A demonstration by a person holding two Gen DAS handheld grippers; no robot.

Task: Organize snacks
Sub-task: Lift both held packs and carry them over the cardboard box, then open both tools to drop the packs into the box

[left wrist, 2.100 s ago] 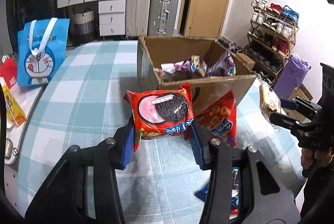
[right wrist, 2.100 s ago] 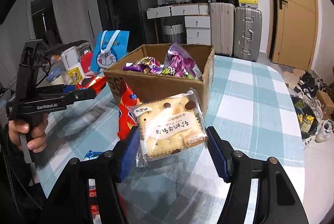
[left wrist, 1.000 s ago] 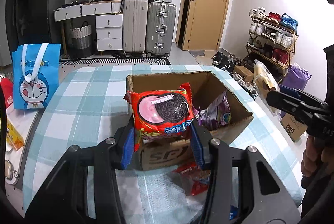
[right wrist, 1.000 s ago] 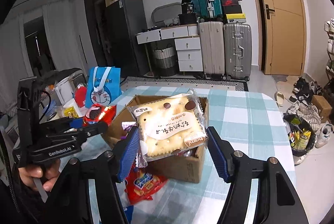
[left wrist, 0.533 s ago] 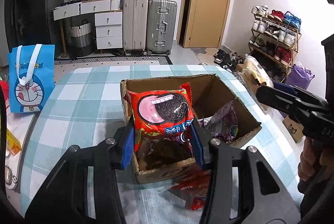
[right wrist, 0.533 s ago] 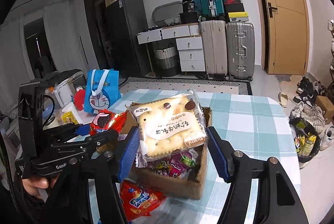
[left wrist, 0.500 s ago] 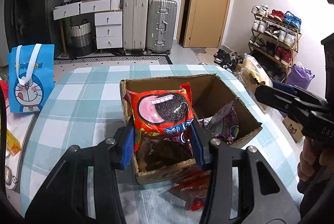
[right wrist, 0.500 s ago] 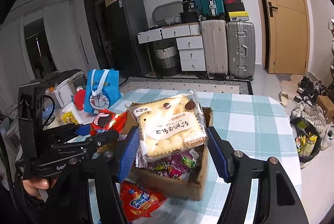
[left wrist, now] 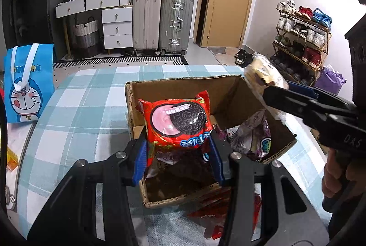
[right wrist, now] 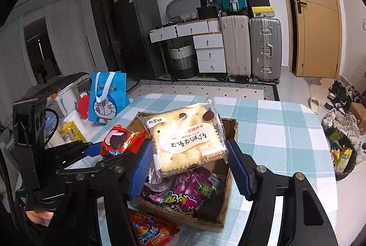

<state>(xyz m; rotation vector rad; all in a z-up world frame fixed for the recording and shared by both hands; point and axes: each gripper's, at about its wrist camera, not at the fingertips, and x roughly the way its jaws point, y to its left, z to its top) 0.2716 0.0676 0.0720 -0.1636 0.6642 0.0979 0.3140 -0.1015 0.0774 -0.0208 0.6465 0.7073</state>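
Both grippers are now hanging over the cardboard box [left wrist: 173,83] rather than before it, the left gripper [left wrist: 178,154] clamping the red cookie pack [left wrist: 178,122] and the right gripper [right wrist: 189,168] the cracker pack [right wrist: 187,138] (still unreleased), so simultaneous drops are risking a collision or a pack catching the rim.

I see a red Oreo pack [left wrist: 177,123], puffed and face-on, held above the near-left part of the open cardboard box [left wrist: 228,94]. A clear pack of pale biscuit [right wrist: 186,138] with brown spots hangs tilted over the box's right side. Purple packs [right wrist: 189,191] lie inside the box, against its right wall. The box sits on the checked table; a red pack [right wrist: 151,231] lies flat by its near edge.
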